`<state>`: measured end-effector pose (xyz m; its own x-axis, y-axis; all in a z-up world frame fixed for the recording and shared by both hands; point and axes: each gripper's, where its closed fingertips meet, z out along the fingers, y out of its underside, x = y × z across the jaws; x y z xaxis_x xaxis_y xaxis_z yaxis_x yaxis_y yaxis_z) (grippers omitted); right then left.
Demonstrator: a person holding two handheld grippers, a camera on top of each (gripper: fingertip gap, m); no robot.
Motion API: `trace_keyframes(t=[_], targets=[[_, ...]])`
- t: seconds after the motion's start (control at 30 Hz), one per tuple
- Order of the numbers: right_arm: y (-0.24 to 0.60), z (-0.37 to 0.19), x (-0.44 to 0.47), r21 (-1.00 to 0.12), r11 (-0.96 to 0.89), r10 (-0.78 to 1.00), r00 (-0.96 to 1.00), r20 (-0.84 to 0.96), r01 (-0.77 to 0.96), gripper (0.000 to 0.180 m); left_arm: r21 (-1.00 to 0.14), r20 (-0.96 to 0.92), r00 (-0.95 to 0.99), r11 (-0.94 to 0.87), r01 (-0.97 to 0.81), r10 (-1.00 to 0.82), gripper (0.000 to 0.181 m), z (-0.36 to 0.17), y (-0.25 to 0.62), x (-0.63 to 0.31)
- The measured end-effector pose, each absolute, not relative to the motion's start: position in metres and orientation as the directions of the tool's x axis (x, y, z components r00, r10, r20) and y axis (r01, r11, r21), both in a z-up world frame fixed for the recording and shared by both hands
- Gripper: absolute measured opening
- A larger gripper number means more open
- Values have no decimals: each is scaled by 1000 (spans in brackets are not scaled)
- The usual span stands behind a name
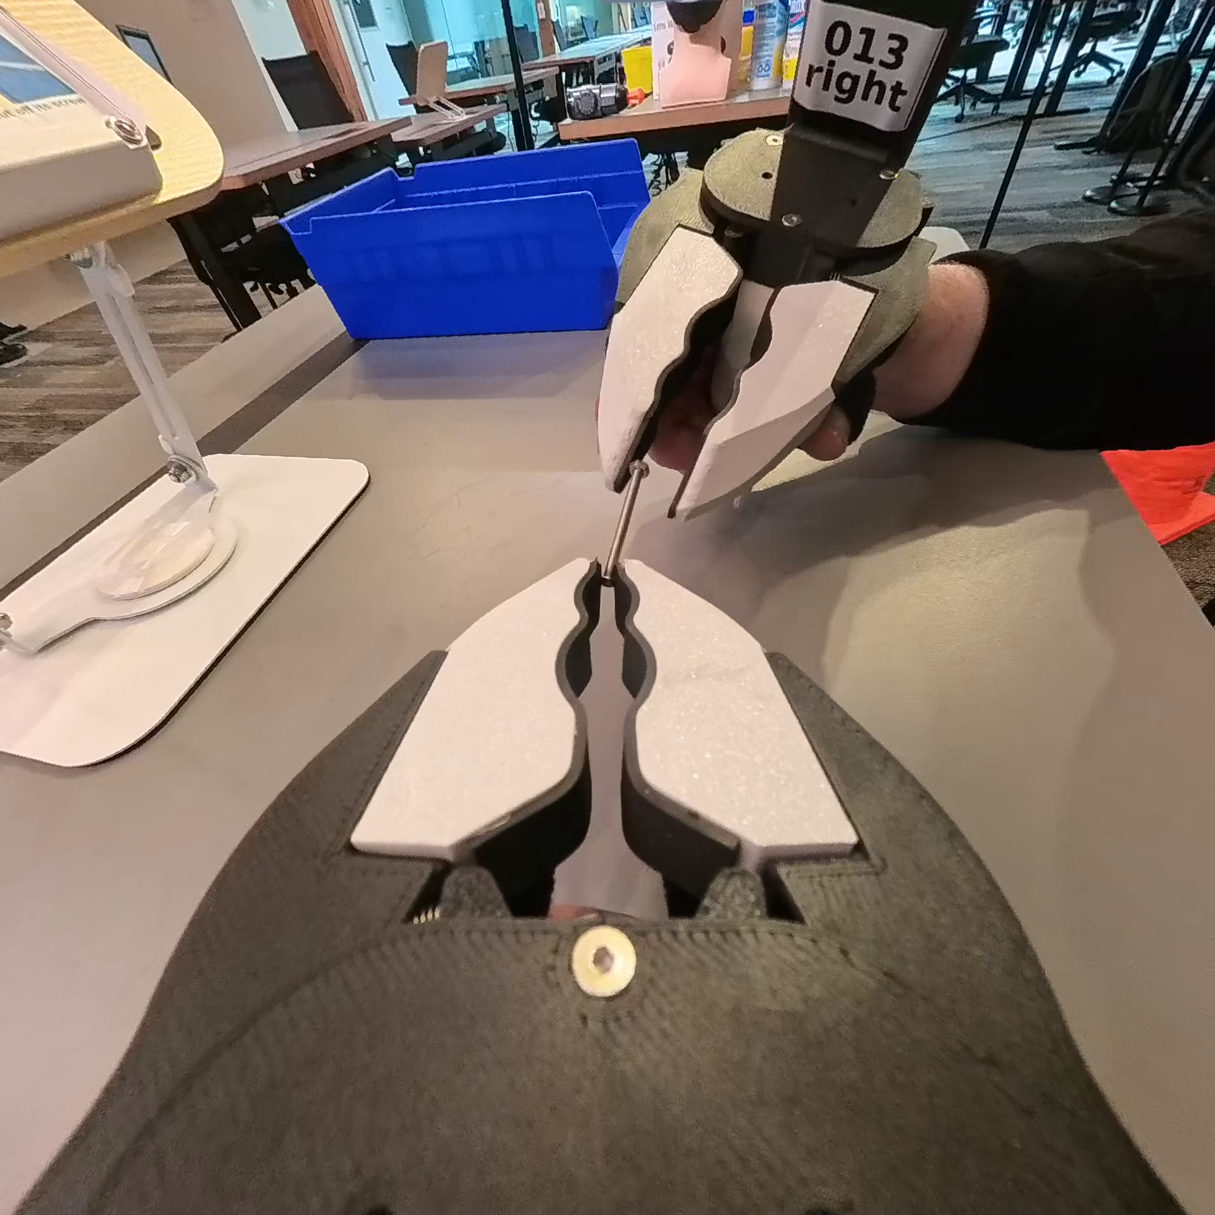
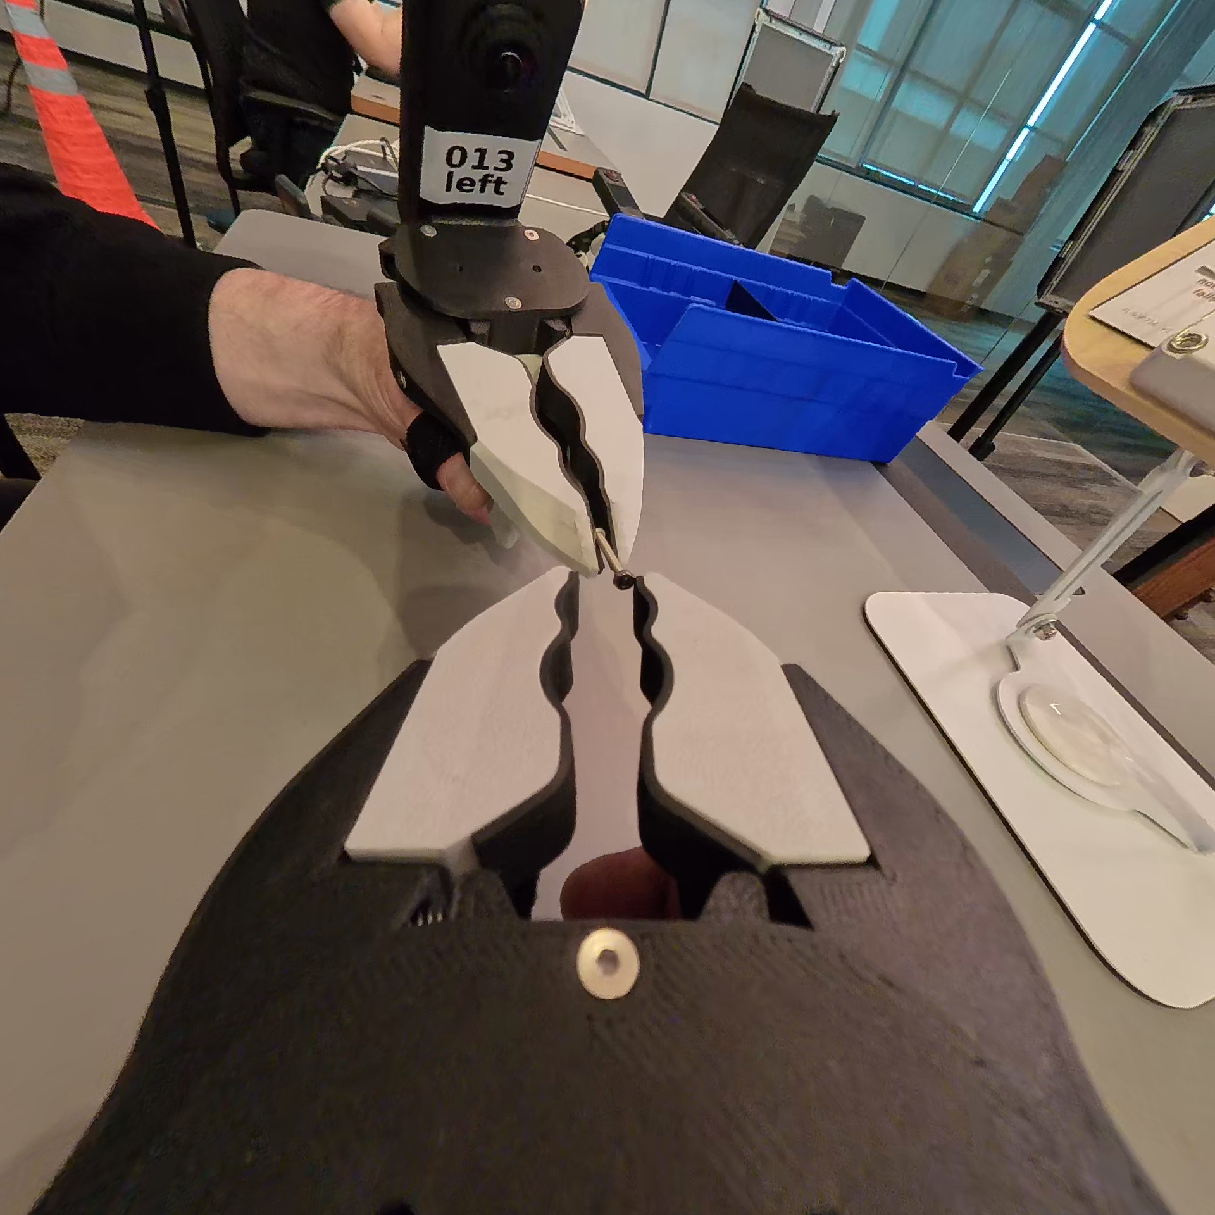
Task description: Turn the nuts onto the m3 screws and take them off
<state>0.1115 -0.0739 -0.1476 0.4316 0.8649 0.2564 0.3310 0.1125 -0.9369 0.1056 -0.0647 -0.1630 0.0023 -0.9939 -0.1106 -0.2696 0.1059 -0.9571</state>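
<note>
My left gripper [image 1: 608, 571] is shut on one end of a thin metal M3 screw [image 1: 623, 519], which sticks out forward and up above the grey table [image 1: 920, 657]. My right gripper [image 1: 651, 493] faces it from the far right, held in a hand, jaws open. The screw's far end [image 1: 638, 468] touches the inside of one right finger. In the right wrist view, the screw's dark end [image 2: 621, 580] lies between the open tips of my right gripper [image 2: 606, 580], and the left gripper [image 2: 606, 559] clamps the shaft. I cannot tell whether that dark end is a nut or the screw's head.
A blue plastic bin [image 1: 460, 263] stands at the table's far edge, also in the right wrist view [image 2: 789, 368]. A white stand base [image 1: 197, 592] with a slanted arm sits at the table's side [image 2: 1052, 756]. An orange cone [image 1: 1170, 486] stands off the table. My left and right fingertips are right by each other.
</note>
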Motion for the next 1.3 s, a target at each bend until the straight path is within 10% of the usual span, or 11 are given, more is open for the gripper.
trace_keyframes(t=[1.3], targets=[[-75, -147, 113, -929, 132, 862, 422, 279, 345, 12, -961, -105, -14, 106, -254, -994, 4, -161, -68, 106]])
